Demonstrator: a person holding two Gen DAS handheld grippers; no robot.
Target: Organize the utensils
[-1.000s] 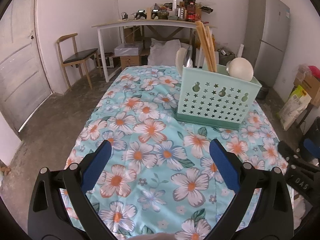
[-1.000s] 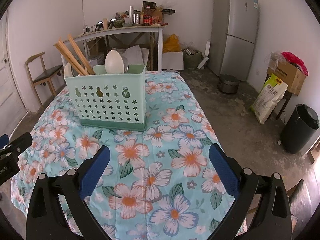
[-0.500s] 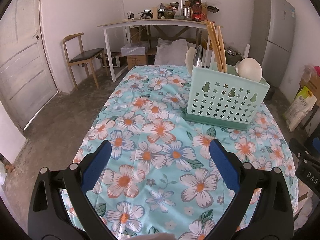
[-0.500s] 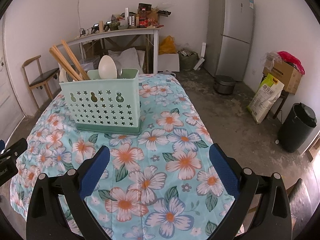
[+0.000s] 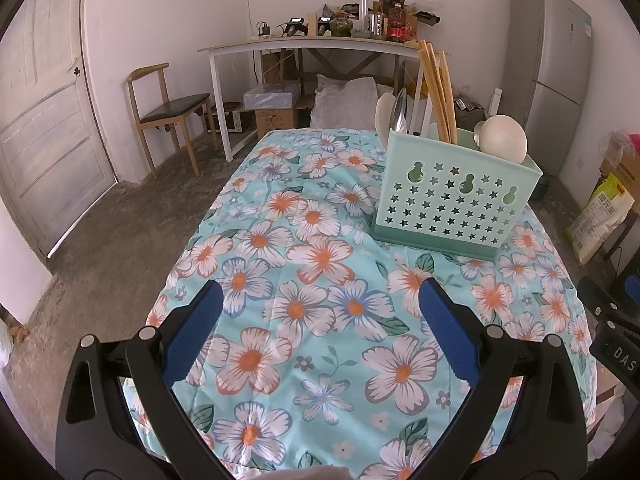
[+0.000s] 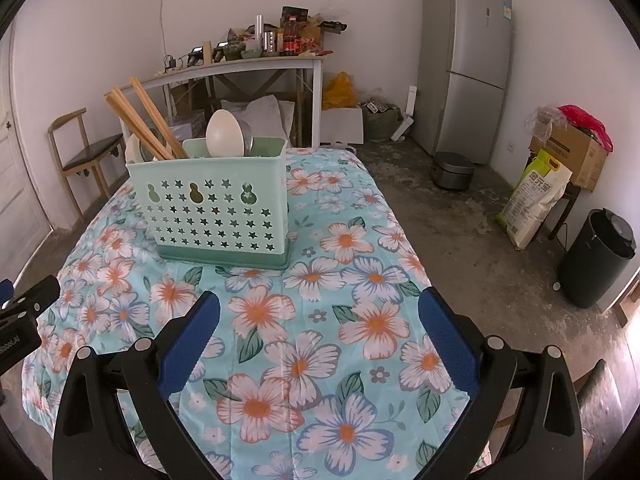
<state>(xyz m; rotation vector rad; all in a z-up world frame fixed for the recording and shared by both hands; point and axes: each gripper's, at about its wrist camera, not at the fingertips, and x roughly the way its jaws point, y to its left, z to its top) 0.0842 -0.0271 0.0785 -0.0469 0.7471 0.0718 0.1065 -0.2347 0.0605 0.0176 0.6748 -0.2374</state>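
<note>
Currently the mint-green utensil caddy (image 5: 452,196) (image 6: 216,208) stands upright on the tabletop, on a floral cloth (image 5: 320,320) (image 6: 320,320), toward the far end. Star and gourd cutouts on its front wall. Sticking out the top: wooden chopsticks (image 5: 438,92) (image 6: 144,124) leaning, a white spoon (image 5: 503,138) (image 6: 224,134) bowl-up, a metal spoon (image 5: 399,114) bowl-up, plus another white piece at the caddy's left end, only partly visible.

Left gripper (image 5: 320,300): jaws apart, nothing between them, over the near part of the cloth, well short of the caddy. Right gripper (image 6: 320,308): jaws apart, nothing held, also over the near cloth, caddy ahead and to its left.

Background: white desk (image 5: 304,46) (image 6: 240,70) loaded with clutter against the back wall, wooden chair (image 5: 168,108) left, grey fridge (image 6: 464,68) (image 5: 548,68) right, black bin (image 6: 600,256), rice sack (image 6: 532,200), cardboard box (image 6: 568,152) on the floor side.
</note>
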